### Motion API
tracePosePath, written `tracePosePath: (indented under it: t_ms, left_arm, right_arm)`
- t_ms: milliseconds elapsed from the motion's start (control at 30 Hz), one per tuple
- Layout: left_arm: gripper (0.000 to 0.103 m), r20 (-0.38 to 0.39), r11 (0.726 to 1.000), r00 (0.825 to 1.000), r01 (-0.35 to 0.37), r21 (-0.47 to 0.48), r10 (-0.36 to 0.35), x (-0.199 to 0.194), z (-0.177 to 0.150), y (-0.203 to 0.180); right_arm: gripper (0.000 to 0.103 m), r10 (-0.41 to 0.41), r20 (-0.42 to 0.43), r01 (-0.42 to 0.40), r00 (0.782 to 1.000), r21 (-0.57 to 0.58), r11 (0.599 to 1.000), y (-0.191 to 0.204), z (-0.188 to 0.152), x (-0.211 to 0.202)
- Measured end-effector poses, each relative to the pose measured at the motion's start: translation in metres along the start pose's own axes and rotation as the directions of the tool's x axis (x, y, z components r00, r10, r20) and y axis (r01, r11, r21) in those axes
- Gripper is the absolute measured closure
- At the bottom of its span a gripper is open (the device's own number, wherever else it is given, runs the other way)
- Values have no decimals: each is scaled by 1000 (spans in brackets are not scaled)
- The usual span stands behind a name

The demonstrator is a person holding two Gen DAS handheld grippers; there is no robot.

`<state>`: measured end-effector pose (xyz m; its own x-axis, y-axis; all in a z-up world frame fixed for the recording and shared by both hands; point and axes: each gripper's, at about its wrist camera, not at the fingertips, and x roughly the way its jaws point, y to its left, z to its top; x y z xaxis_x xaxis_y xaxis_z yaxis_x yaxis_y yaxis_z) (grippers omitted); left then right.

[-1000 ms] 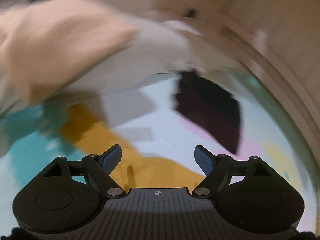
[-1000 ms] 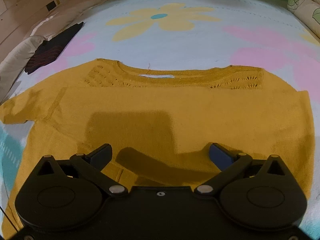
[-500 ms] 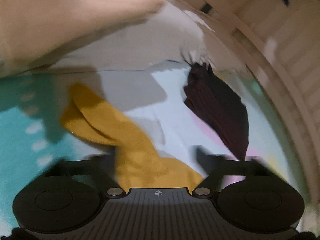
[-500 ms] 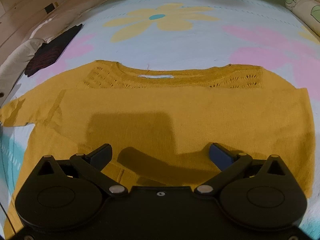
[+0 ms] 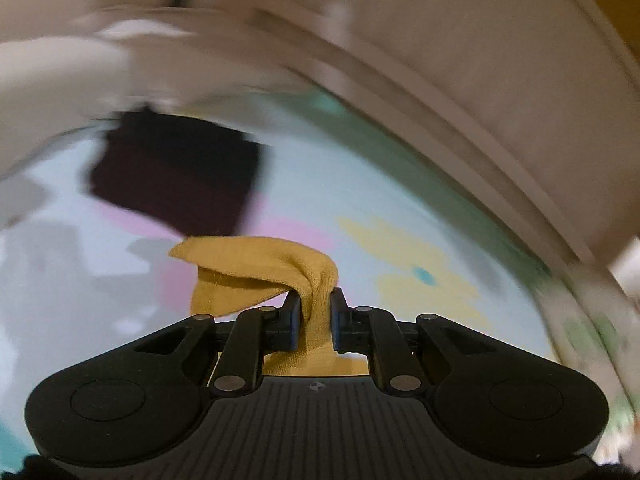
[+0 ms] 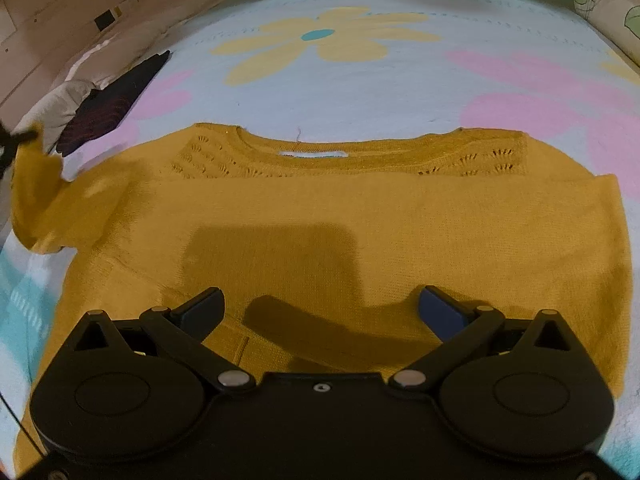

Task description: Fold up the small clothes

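Pinching a bunched fold of mustard-yellow knit sleeve [image 5: 264,276], the left gripper [image 5: 315,312] has its jaws clamped tight on the fabric, which bulges out above the fingertips and flops toward nine o'clock. Beyond it in the left wrist view, a dark maroon folded cloth [image 5: 176,176] lies at about eleven o'clock on the pale blue bedspread printed with pink and yellow flowers [image 5: 400,216]; everything there is smeared by blur. A cream wooden bed frame [image 5: 460,80] curves across from twelve to three o'clock.

The right gripper [image 6: 320,308] hangs with its jaws spread wide and nothing between them, above the lower middle of the mustard-yellow short-sleeved knit sweater [image 6: 360,216]. That sweater lies flat on the bedspread, neckline toward twelve o'clock, with openwork stitching across the shoulders. At nine o'clock in the right wrist view its sleeve is lifted off the bedspread and raised up toward the frame's edge. The maroon cloth sits at ten o'clock, apart from the sweater, beside a white crumpled pillow [image 6: 60,104].
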<state>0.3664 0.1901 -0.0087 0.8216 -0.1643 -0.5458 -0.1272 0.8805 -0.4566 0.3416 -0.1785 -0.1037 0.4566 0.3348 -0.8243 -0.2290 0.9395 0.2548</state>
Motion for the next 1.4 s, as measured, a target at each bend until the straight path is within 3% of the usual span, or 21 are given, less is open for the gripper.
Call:
tracePosePath:
  t_ms: [167,267,467,533,600,667,733,867,967,1033,1200,1400]
  left_arm:
    - [89,-102,985,989,117,123,-105,14,-41,-66]
    - [89,-195,962,970,185,199,-146,28,-70,-91]
    - [60,-348,896,916,312,315,-197,48,-106,-109]
    - [53,-368,883,900,355,307,-234,46,-106,-109]
    - [49,-354,866,898,380,324,-261,41,-100,-110]
    - [49,-322,866,912,363,343,-255,41,-87,-105]
    - [49,-289,885,931,318,341,-223,39,-81,-98]
    - [49,-259,926,964,152,344,-62,46,-72,-71]
    - [49,-286,940,957,57,335,44,55,-74,-46]
    - [49,-302,944,951,33,329,72,58,-75,-32]
    - [49,-321,934,946,68,352,52,58,-76,-20]
    - [48,-330,936,943,71,344,50,54,-73,-14]
  right_arm:
    - [0,11,-1,-11,1000,8,1000,-4,0,-3]
    - [0,21,-2,-21,1000,15,1000,-8,1,-4]
    - [0,30,-1,-30,1000,25,999,-12,2,-6]
    - [0,32,0,-32,999,27,999,-13,2,-6]
    - [0,32,0,-32,999,28,999,-14,2,-5]
    - [0,31,1,-31,1000,28,999,-14,2,-6]
    - [0,27,0,-27,1000,24,999,-13,2,-6]
    - [0,16,3,-16,1000,20,1000,-10,3,-7]
    - [0,18,19,-19,1000,30,999,-7,8,-12]
    - [0,30,46,-32,998,44,999,-4,15,-17]
    - [0,72,75,-80,995,107,991,11,47,-13]
    - [0,23,90,-29,996,66,997,53,92,18]
